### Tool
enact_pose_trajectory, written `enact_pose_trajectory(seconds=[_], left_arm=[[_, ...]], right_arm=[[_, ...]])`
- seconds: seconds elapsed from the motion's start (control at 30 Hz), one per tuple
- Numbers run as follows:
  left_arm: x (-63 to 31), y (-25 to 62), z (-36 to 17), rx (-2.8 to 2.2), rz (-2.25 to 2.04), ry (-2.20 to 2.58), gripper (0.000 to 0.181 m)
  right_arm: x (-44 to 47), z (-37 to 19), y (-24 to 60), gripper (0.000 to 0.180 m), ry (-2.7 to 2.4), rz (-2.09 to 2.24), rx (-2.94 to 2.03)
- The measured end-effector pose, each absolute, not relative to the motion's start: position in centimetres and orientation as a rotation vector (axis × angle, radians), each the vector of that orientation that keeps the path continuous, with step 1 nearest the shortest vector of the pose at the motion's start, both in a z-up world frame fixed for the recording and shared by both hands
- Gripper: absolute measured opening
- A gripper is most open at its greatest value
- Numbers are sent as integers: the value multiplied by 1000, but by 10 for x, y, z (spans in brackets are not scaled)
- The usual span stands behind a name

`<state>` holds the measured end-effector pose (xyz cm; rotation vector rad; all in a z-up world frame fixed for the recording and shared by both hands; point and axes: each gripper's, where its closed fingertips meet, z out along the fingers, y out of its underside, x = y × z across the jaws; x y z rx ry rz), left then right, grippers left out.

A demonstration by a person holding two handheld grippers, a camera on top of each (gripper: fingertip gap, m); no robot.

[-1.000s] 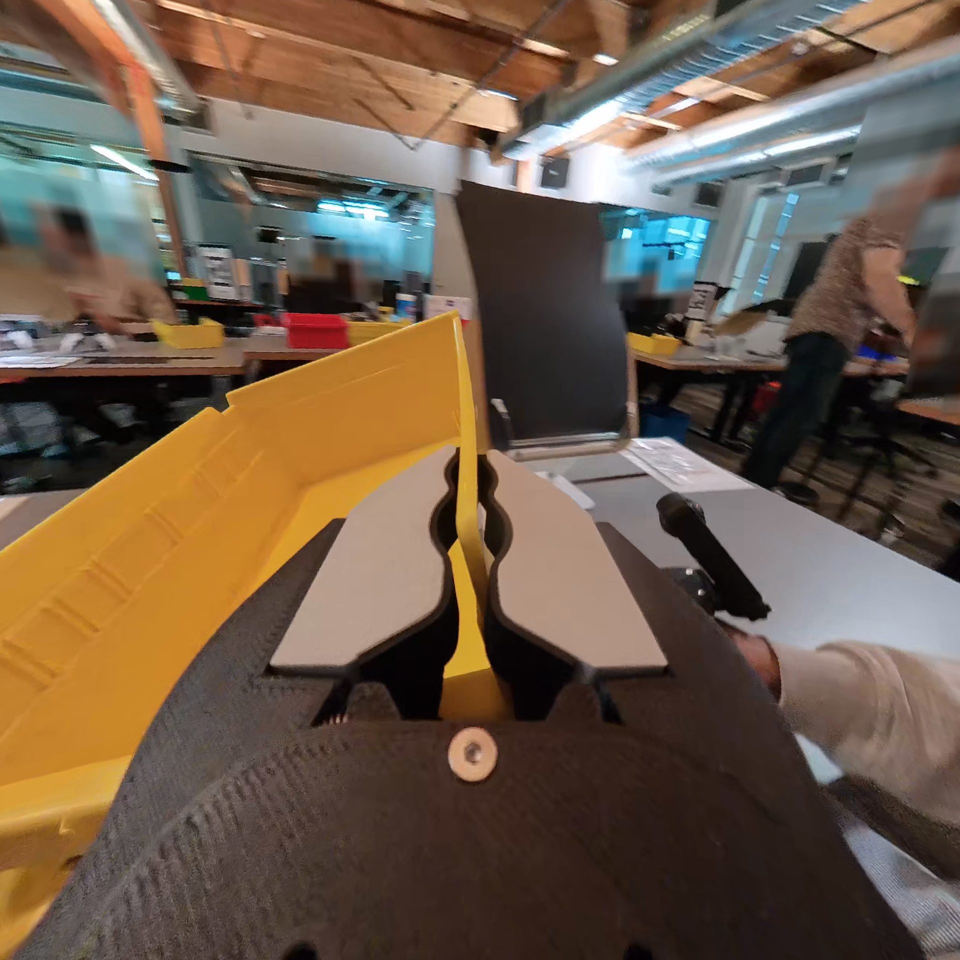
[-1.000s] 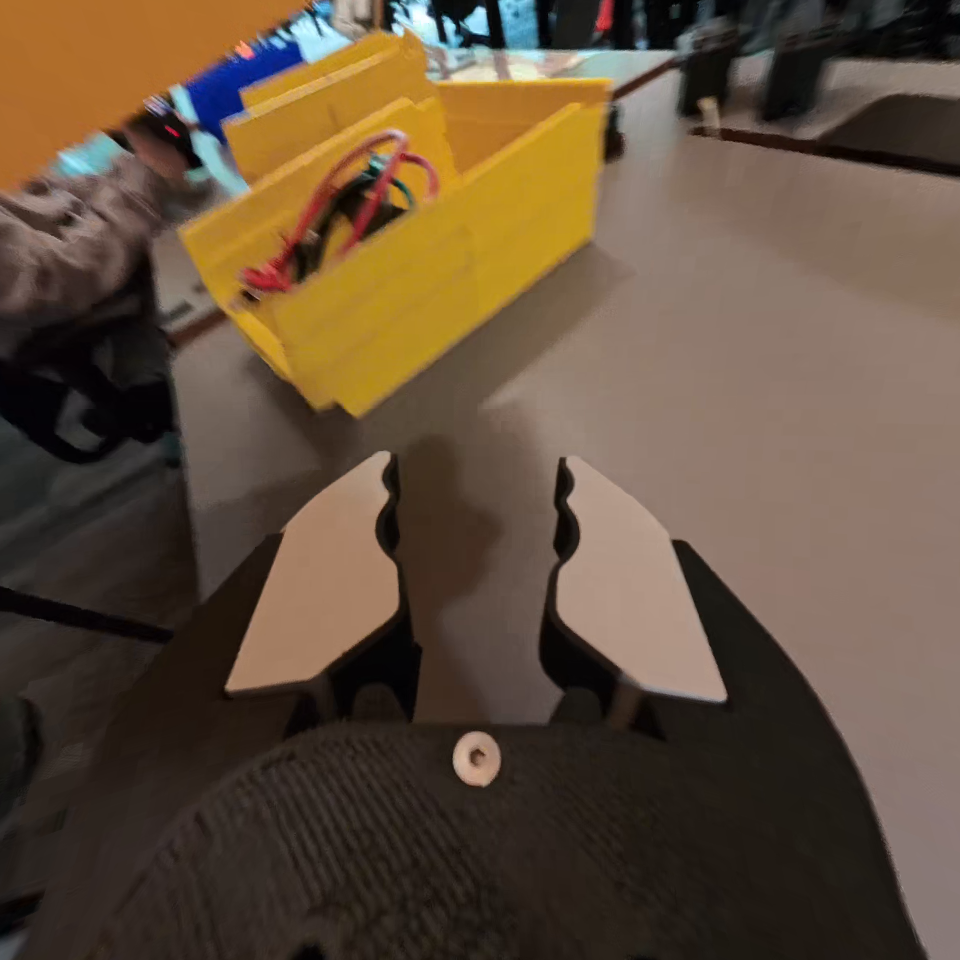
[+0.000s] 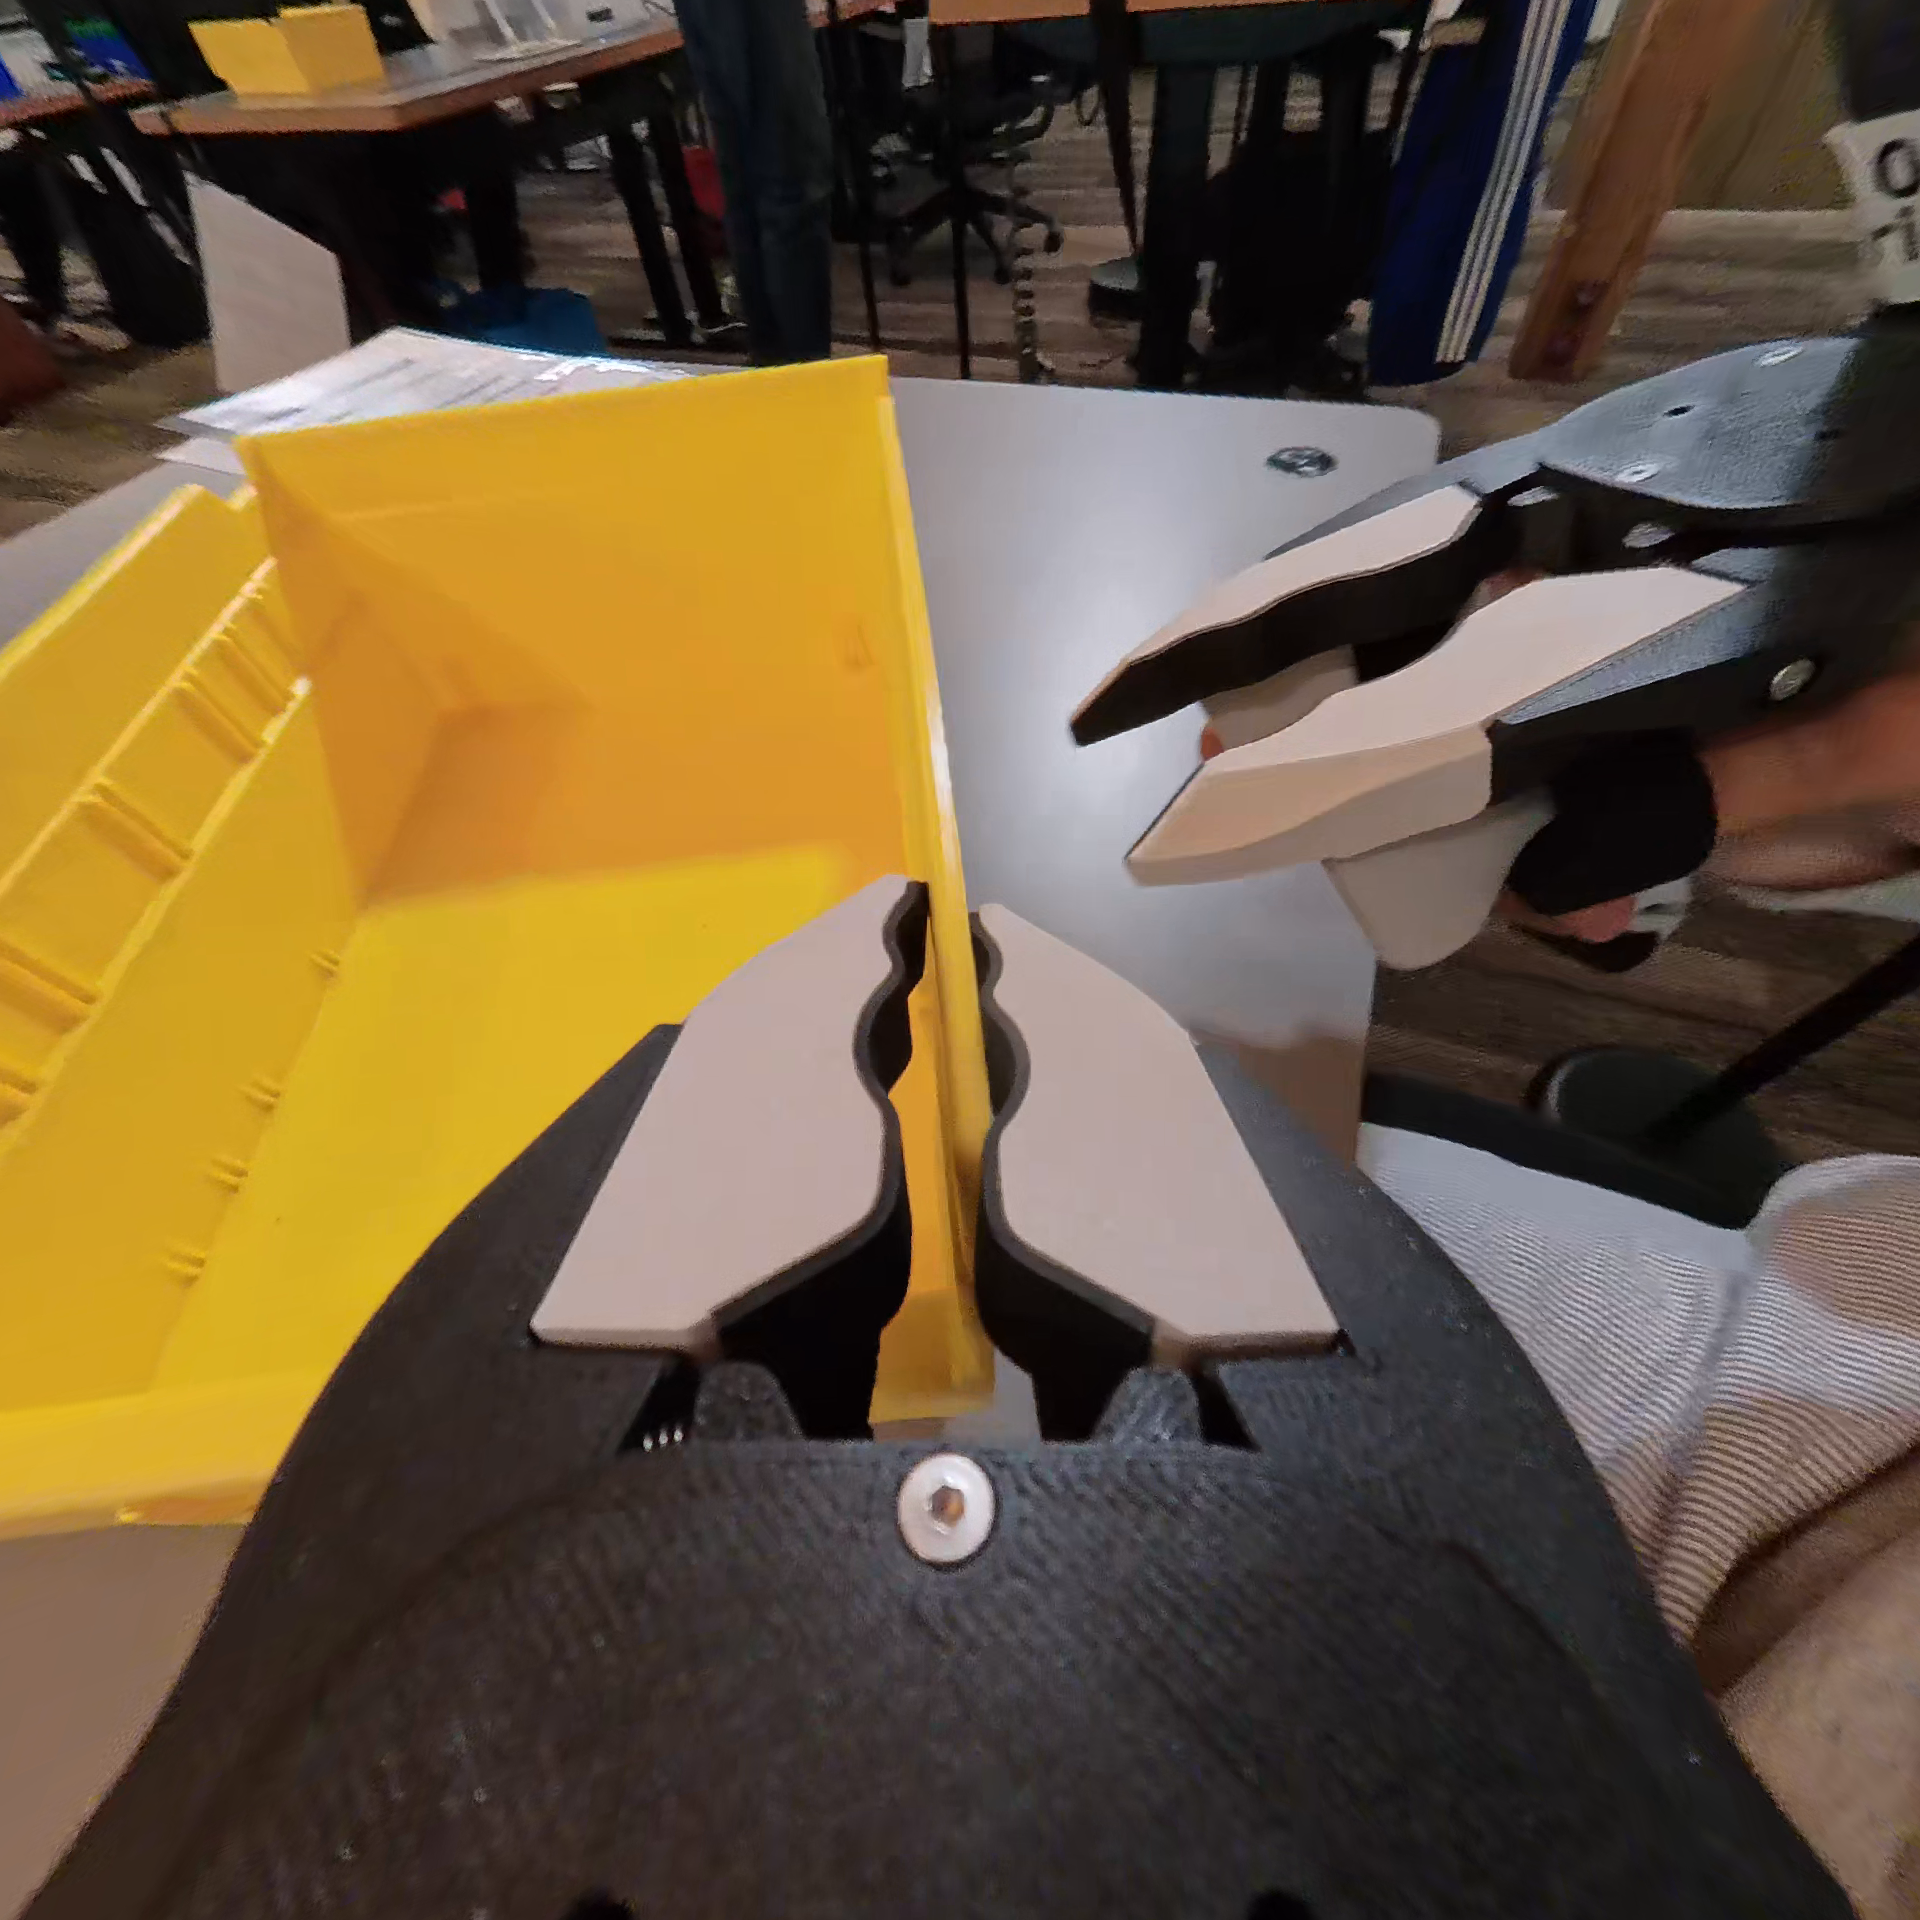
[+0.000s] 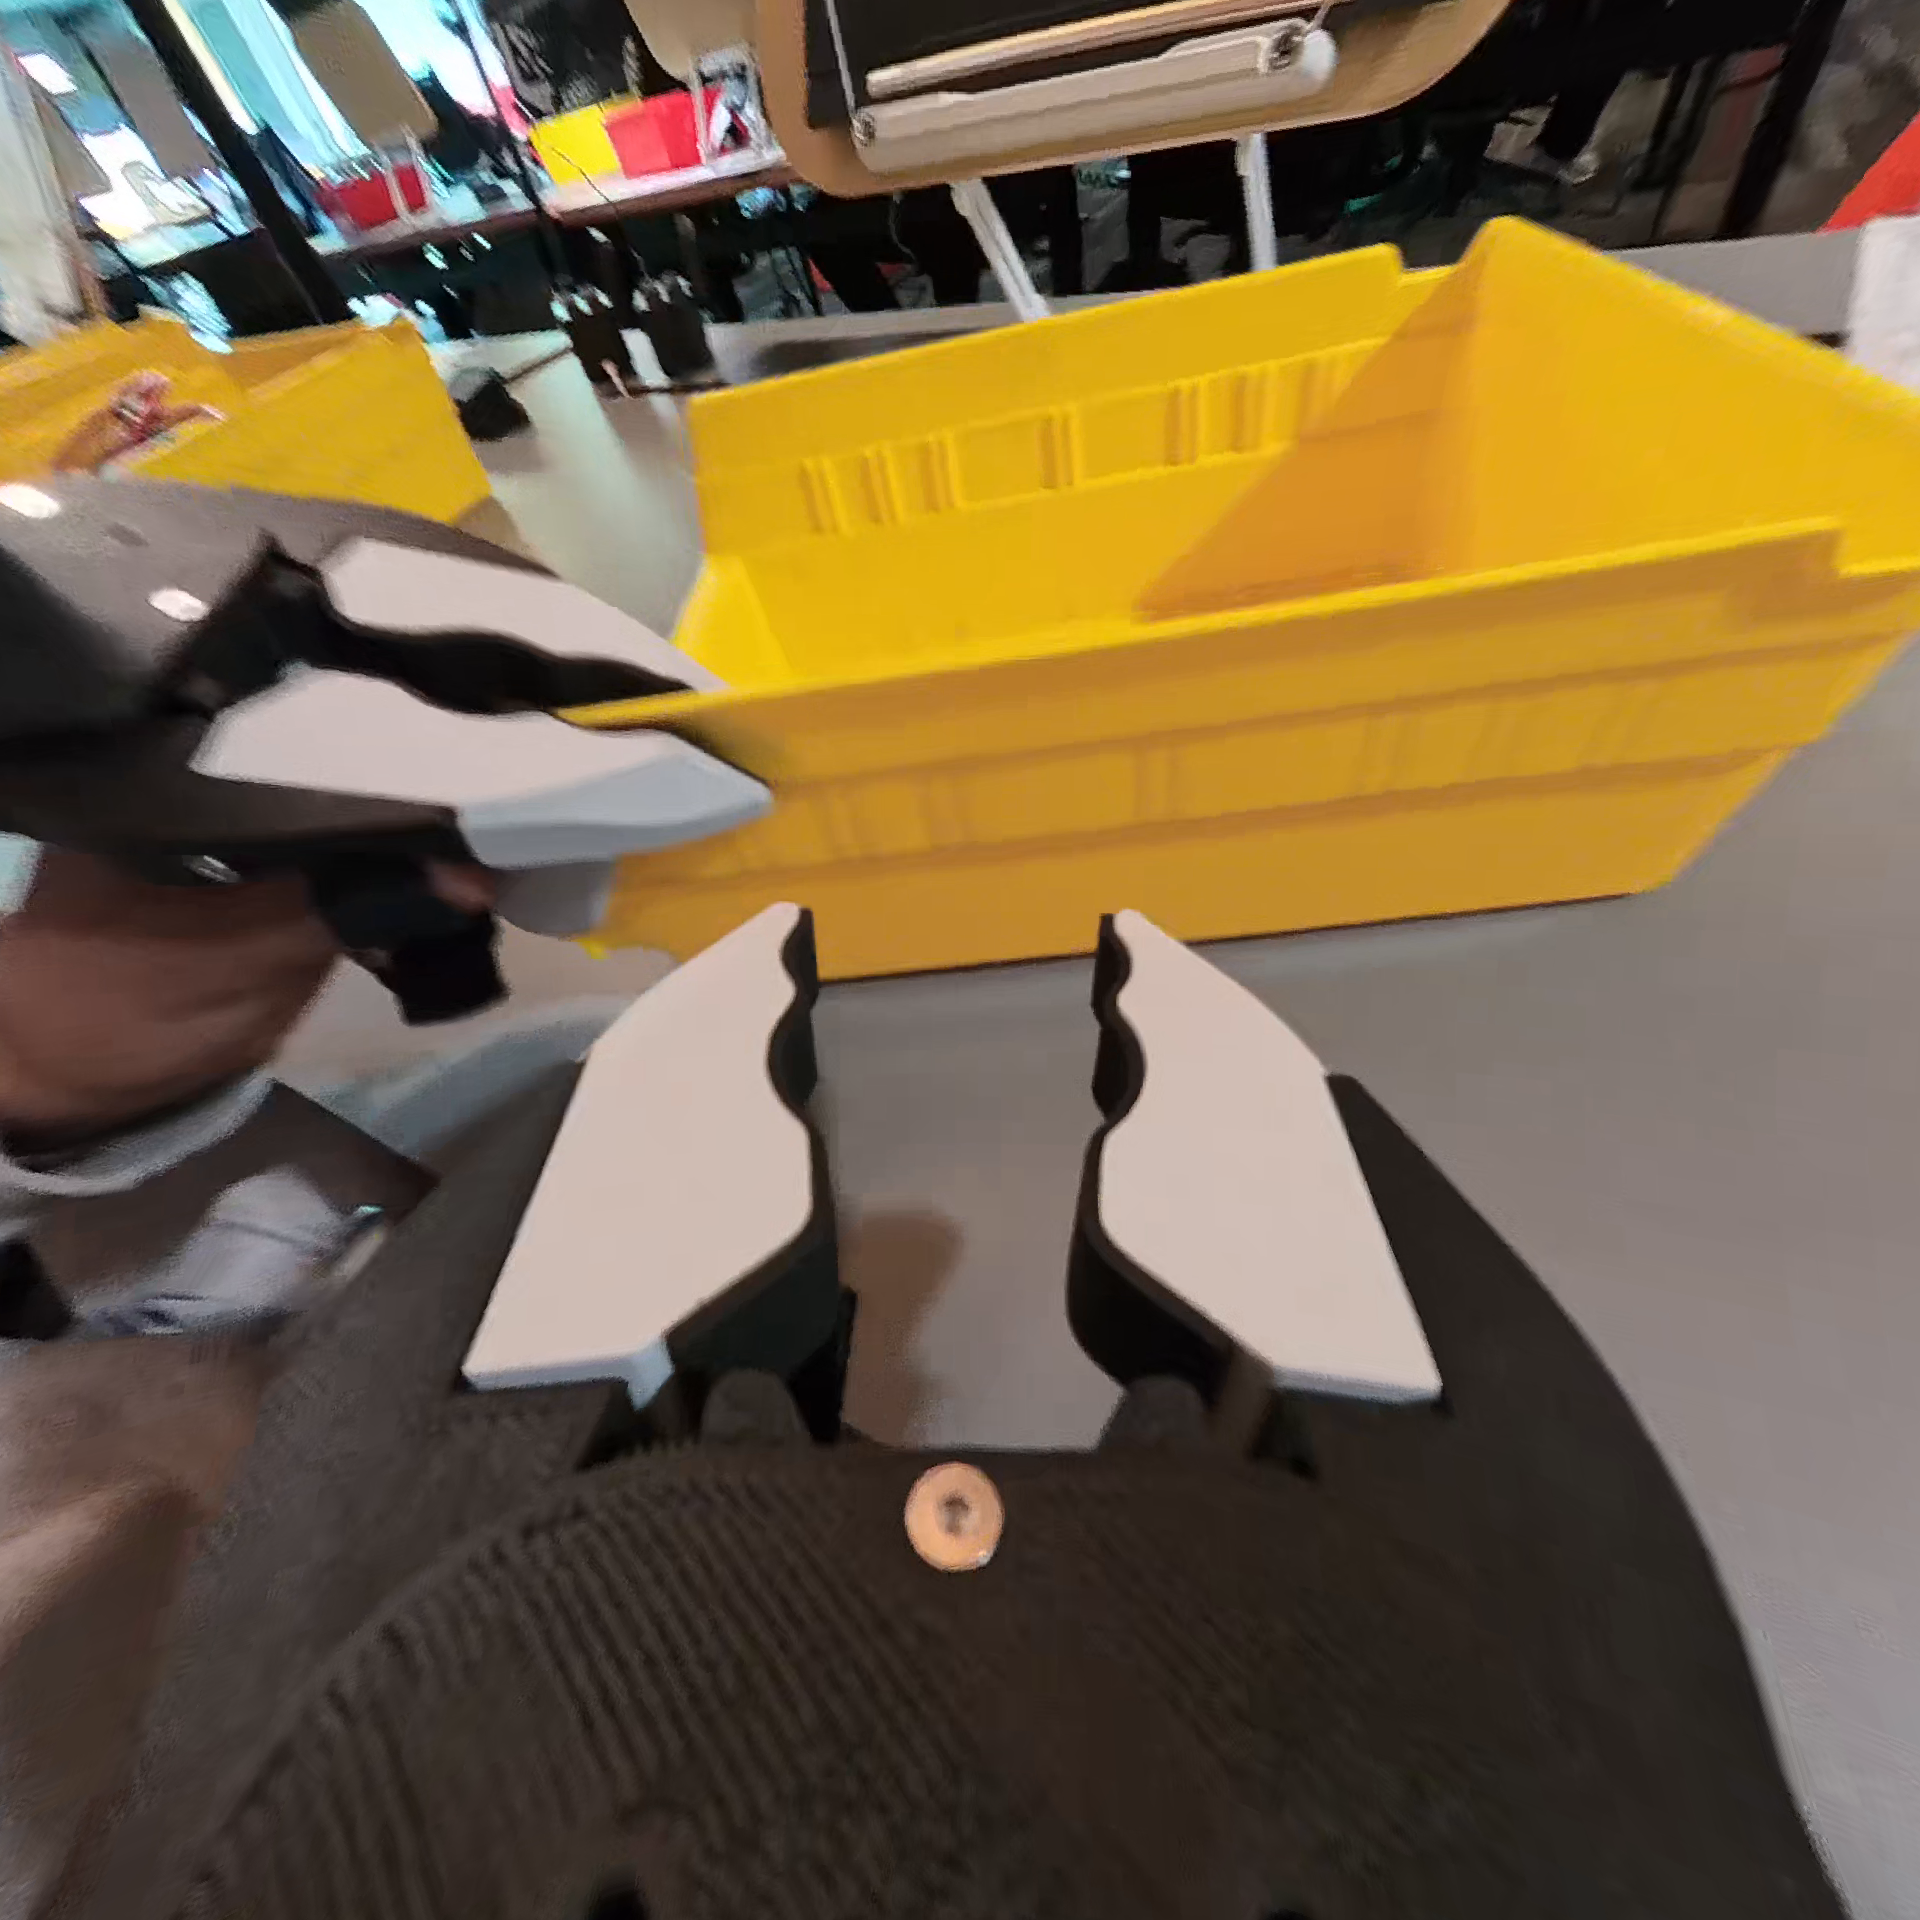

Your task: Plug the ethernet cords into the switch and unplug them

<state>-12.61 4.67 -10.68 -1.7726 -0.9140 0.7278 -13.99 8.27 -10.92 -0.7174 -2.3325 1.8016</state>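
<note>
My left gripper (image 3: 948,914) is shut on the right side wall of an empty yellow bin (image 3: 582,644), which stands low on the grey table (image 3: 1091,540). In the right wrist view the left gripper (image 4: 732,738) clamps the near left end of the bin (image 4: 1247,790). My right gripper (image 4: 951,920) is open and empty over the table (image 4: 1558,1091), just short of the bin's long side. It also shows in the left wrist view (image 3: 1112,795), right of the bin, jaws apart. No switch or cord shows clearly.
A second yellow bin (image 4: 312,436) stands at the far left with something red and blurred in it. Small black items (image 4: 634,322) stand on the table behind. A paper sheet (image 3: 416,384) lies beyond the bin. The table's edge (image 3: 1371,935) runs on the right.
The left gripper has brought the bin from tilted up in the air down to the table. The right gripper, still open, has swung from the far cable-filled bin to face the held bin.
</note>
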Motion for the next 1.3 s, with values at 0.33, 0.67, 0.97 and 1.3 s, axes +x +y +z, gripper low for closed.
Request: enact_pose_trajectory(seconds=[0.33, 0.67, 0.97, 1.3], left_arm=[[-102, 27, -86, -1413, 408, -952, 38], [-74, -54, -83, -1094, 449, -1178, 38], [-58, -74, -86, -1034, 490, -1241, 38], [-82, -48, -87, -1090, 396, -1180, 37]], right_arm=[[-149, -61, 71, 52, -2026, 1824, -390], [-102, -67, 2, 89, -2016, 1523, 116], [-116, -93, -17, 103, -2089, 1343, 181], [-161, -104, 28, 97, -2199, 1354, -165]])
